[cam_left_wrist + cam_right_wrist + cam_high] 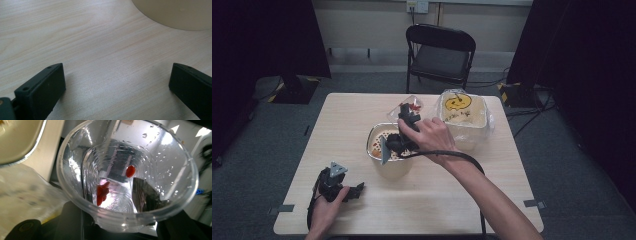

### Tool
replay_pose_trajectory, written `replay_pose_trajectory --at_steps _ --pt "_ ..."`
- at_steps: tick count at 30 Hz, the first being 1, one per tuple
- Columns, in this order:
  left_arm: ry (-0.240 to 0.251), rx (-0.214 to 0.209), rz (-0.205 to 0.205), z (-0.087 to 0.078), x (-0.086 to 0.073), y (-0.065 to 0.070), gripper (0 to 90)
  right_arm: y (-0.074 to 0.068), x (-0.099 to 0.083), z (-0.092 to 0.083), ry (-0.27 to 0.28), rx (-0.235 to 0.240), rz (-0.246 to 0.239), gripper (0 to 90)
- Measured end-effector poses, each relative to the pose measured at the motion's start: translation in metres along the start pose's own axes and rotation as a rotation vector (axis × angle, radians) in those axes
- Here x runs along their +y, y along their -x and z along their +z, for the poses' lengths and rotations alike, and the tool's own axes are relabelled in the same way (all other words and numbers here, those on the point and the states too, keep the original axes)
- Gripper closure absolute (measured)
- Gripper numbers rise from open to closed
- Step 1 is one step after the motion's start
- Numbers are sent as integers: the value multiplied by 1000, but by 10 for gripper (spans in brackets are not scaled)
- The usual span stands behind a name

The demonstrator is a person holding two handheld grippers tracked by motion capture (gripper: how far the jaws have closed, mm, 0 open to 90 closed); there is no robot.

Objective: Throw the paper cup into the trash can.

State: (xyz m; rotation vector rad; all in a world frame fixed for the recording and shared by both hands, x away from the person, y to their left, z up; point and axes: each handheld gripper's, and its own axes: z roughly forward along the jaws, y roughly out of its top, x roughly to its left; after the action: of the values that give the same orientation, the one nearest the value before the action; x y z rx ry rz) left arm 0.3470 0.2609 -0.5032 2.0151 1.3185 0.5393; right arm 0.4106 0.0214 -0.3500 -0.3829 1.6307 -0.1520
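Observation:
My right gripper (408, 117) is over the table's middle, shut on a clear plastic cup (409, 105) that lies tilted on its side. In the right gripper view the cup (125, 177) is wet inside and has a few small red pieces (102, 192) near its bottom. The black jaws stand at either side of its rim. Just below the cup is a cream pot with a metal rim (374, 132), food inside. My left gripper (357, 190) rests open on the table near the front left edge, with bare wood between its fingers (42, 92).
A clear tub wrapped in a bag with a yellow smiley face (462, 112) stands right of the pot. A black folding chair (439, 55) is behind the table. The pot's cream wall (175, 12) is just ahead of the left gripper.

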Motion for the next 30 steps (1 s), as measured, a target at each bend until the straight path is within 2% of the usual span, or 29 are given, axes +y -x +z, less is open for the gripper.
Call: replay_pose_trajectory --at_steps 5,6,7,9,10,13,14,15,16,20,24,25,26,27,30 --pt "0 0 1 0 0 0 0 13 -21 8 55 203 322 565" --pt "0 0 1 0 0 0 0 13 -21 8 55 203 322 565" --pt "-1 0 1 0 0 0 0 15 -26 9 75 248 408 565" --pt "0 0 0 0 0 0 0 19 -35 12 103 315 547 566" --pt "0 0 0 0 0 0 0 22 -44 15 120 377 666 566" --pt "0 0 0 0 0 0 0 27 -62 21 172 483 880 565" --pt "0 0 0 0 0 0 0 30 -69 23 200 512 931 564" --pt "0 0 0 0 0 0 0 33 -78 24 225 552 1018 562" --pt "0 0 0 0 0 0 0 35 -82 25 235 580 1073 561" --pt "0 -1 -2 0 0 0 0 43 -104 29 301 644 1248 557" --pt "0 0 0 0 0 0 0 44 -123 34 337 693 1390 557" --pt "0 0 0 0 0 0 0 44 -123 34 337 693 1390 557" --pt "-2 1 2 0 0 0 0 44 -133 37 347 704 1446 556" --pt "-2 1 2 0 0 0 0 43 -138 38 351 711 1474 555" --pt "0 0 0 0 0 0 0 41 -153 42 337 714 1518 550"
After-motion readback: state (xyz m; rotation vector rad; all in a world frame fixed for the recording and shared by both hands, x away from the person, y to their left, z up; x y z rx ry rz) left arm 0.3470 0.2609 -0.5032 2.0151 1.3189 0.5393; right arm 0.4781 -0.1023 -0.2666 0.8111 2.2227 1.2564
